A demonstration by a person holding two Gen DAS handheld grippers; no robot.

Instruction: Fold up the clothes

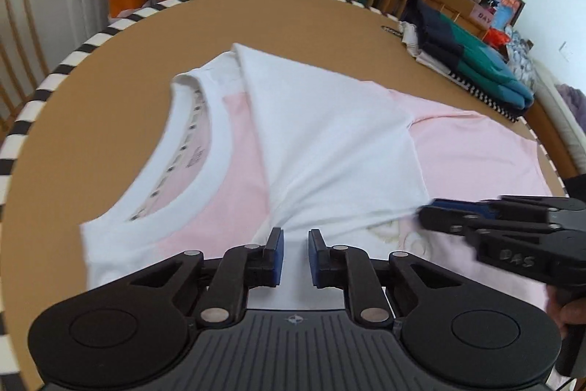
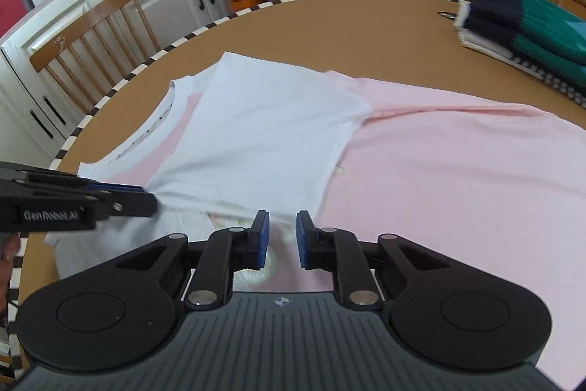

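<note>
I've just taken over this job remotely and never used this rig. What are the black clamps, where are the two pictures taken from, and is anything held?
Each clamp is a hand-held two-finger gripper with a camera looking along its fingers. One picture is from the left gripper, the other from the right gripper; each also shows the other from the side. On the round table lies a pink T-shirt, its white sleeve folded over the body. Folded clothes are stacked at the far edge. Both grippers look open, holding nothing.
</note>
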